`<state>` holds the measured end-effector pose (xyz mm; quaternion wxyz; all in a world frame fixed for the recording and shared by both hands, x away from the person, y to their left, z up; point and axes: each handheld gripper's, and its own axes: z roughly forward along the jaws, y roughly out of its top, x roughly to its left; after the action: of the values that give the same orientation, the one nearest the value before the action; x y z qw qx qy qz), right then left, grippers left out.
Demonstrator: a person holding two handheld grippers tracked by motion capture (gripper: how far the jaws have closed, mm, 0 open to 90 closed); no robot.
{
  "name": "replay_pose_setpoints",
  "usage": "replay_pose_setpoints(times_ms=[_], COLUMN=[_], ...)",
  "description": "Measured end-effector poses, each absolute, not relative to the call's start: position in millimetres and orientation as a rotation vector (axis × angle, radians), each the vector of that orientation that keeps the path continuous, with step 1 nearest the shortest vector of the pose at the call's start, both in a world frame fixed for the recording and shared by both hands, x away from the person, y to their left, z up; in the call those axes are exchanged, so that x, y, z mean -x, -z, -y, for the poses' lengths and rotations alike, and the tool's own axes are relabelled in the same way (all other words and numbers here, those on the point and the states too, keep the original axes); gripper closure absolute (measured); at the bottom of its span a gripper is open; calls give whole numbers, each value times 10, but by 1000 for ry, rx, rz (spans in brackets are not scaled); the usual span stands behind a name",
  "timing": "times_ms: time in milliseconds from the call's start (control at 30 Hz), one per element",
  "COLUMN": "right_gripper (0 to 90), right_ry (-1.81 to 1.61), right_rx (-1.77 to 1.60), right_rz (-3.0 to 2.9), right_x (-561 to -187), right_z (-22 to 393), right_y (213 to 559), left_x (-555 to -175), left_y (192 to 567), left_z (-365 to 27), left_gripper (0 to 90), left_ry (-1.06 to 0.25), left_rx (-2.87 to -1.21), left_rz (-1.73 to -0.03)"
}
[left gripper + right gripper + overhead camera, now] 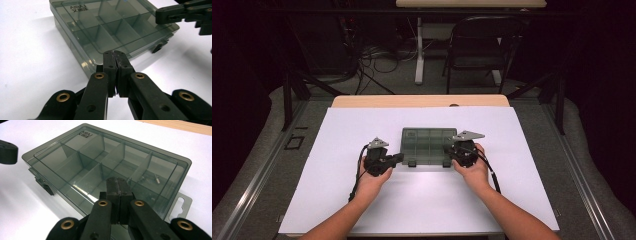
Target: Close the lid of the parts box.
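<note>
A smoky grey see-through compartment box [428, 145] lies closed on the white sheet, latches toward the person. My left gripper [399, 159] is at the box's front left corner, jaws shut with nothing between them; in the left gripper view its tips [115, 57] sit against the box [110, 27] at its near edge. My right gripper [448, 152] is at the front right corner, also shut and empty. In the right gripper view its tips [117, 183] rest at the lid of the box [100, 157]. A small metal piece [157, 179] lies in one right-hand compartment.
A white sheet [362, 200] covers the table, with a strip of bare wood [419, 101] at the far edge. Two dark latches [412, 163] stick out of the box's front. A folding chair [479, 50] and cables stand on the floor beyond the table.
</note>
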<state>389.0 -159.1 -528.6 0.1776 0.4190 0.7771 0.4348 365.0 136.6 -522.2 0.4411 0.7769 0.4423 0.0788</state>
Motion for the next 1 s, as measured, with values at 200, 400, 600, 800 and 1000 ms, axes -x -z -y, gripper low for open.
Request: replay_pose_setpoints(times_ms=[200,400,600,800,1000], right_gripper=[900,900,900,892,759], right_ry=[-1237,-1242,-1249,-1253,-1306], right_rx=[-1181,-1168,-1173,-1171,-1174], right_rz=[-2191,-2182,-2174,-2165,-2099], right_x=[-3865,-3834,-3796,-3698,-3540], right_z=[1601,1616,1646,1735,1957], right_y=[5331,5350,5355,5311,5202], left_x=[-3718,-3739,-3738,-3664,-3543], left_y=[5274,5284,5284,5216,5115], left_z=[-1327,-1310,-1315,-1410,-1659], left_gripper=[878,891,900,881,763], left_ry=[-207,-224,-222,-238,-306], left_rx=[-1930,-1929,-1933,-1922,-1872], left_rz=[-1109,-1108,-1107,-1110,-1112])
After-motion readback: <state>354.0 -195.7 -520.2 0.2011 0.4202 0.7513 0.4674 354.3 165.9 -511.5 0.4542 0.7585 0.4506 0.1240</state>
